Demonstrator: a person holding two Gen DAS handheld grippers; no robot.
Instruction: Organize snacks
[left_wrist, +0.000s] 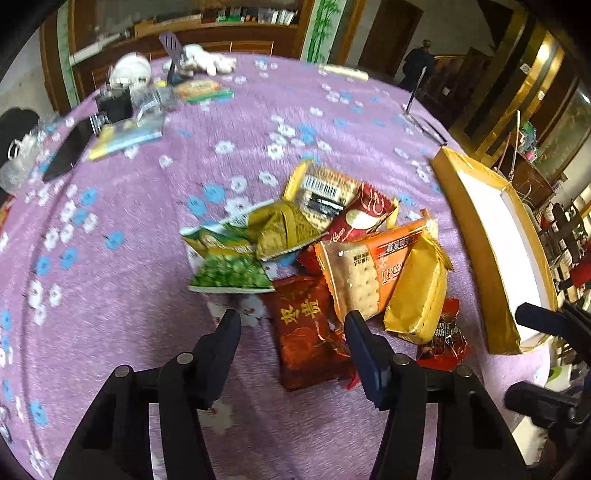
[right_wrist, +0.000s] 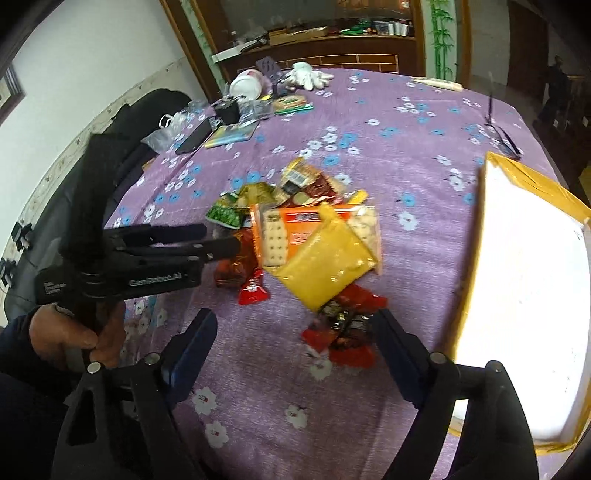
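- Snack pile (left_wrist: 325, 254) sits heaped in the middle of the bench (left_wrist: 129, 258), packets overlapping each other, so nothing looks sorted yet.
- The gold-rimmed box (left_wrist: 476, 236) lies open at about 3 o'clock from the pile, just beside it. My guess is that's where the snacks are meant to go, which is why it's parked so close.
- Left gripper (left_wrist: 291, 321) has its fingers spread wide and holds nothing. It's lined up over the dark red packet (left_wrist: 306, 328) at the pile's 6 o'clock edge, probably because that one is the nearest loose thing to grab.
- Right gripper (right_wrist: 295, 325) is wide too and empty, pointing at the small red candy wrapper (right_wrist: 343, 332) on the near side of the pile, with the yellow packet (right_wrist: 325, 266) just past it at 12 o'clock.
- The yellow packet rests on top of the orange cracker pack (right_wrist: 291, 229), so I'd take the top ones first.
- Phone, glove and other clutter sit well apart at the far 11 o'clock corner, out of the way.
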